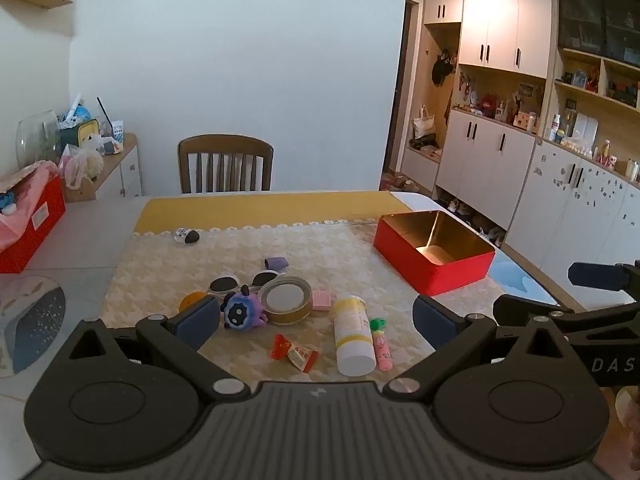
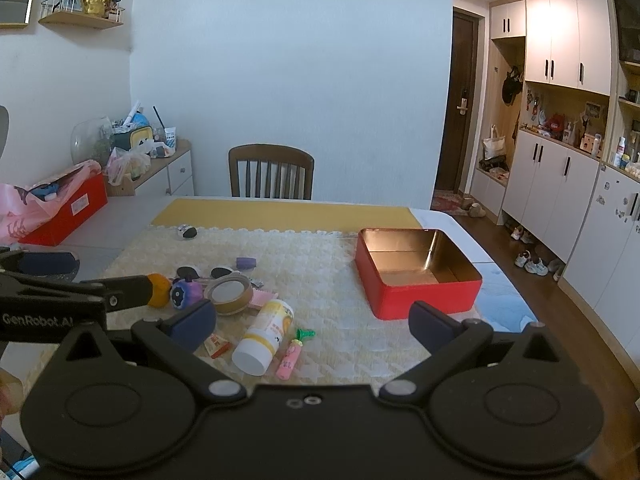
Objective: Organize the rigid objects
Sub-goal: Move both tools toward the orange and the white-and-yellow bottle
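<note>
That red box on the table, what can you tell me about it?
The red box is a rectangular, lidless tin: glossy red outside, shiny gold metal inside, with rounded corners. It sits upright and open with nothing visible in it, on the right side of the cream quilted mat, near its far right corner. Nothing else touches it; the scattered small items lie apart, to its left.

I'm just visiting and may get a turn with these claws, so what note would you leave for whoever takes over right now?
Left claw: open, holding nothing, hovering over the pile.
Right claw: open, holding nothing, beside it.
Red tin: open on the mat's right side, nothing visible inside.
Loose on the mat: white bottle, pink tube, candy, tape roll, purple toy, orange ball, sunglasses, purple block, and a small dark item at the far edge.
Done: nothing sorted yet.
Left: probably move everything into the tin.
</note>
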`<state>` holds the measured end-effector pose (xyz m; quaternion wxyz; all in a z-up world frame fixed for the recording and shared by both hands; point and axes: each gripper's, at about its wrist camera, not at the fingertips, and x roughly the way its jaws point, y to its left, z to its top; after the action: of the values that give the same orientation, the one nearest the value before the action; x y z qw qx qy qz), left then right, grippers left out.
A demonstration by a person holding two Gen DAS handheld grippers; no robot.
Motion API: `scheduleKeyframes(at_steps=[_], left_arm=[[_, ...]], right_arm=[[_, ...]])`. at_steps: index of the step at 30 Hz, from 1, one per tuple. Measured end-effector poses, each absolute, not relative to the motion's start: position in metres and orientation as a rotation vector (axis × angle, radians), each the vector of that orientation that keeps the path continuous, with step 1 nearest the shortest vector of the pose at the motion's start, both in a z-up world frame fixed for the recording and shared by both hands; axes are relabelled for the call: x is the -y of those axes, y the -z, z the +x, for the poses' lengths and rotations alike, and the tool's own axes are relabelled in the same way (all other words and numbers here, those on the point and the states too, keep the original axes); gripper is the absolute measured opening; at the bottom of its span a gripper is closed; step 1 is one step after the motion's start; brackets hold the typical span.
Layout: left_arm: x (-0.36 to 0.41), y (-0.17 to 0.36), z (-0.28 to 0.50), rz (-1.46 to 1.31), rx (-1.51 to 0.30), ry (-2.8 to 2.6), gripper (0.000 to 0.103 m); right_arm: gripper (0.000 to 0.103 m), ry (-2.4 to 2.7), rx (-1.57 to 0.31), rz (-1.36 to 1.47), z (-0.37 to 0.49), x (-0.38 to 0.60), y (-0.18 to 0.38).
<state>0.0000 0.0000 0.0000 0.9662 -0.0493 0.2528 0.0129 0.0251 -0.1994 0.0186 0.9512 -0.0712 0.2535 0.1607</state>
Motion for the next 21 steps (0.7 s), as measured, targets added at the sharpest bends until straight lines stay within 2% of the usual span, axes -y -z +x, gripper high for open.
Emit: scheduleKeyframes(at_steps=[21], left_arm=[[-0.003, -0.006, -0.005, -0.117, -0.477, -0.019, 0.103]], right_arm=[[0.103, -0.33, -0.506, -0.133, 0.025, 0.202, -0.022]])
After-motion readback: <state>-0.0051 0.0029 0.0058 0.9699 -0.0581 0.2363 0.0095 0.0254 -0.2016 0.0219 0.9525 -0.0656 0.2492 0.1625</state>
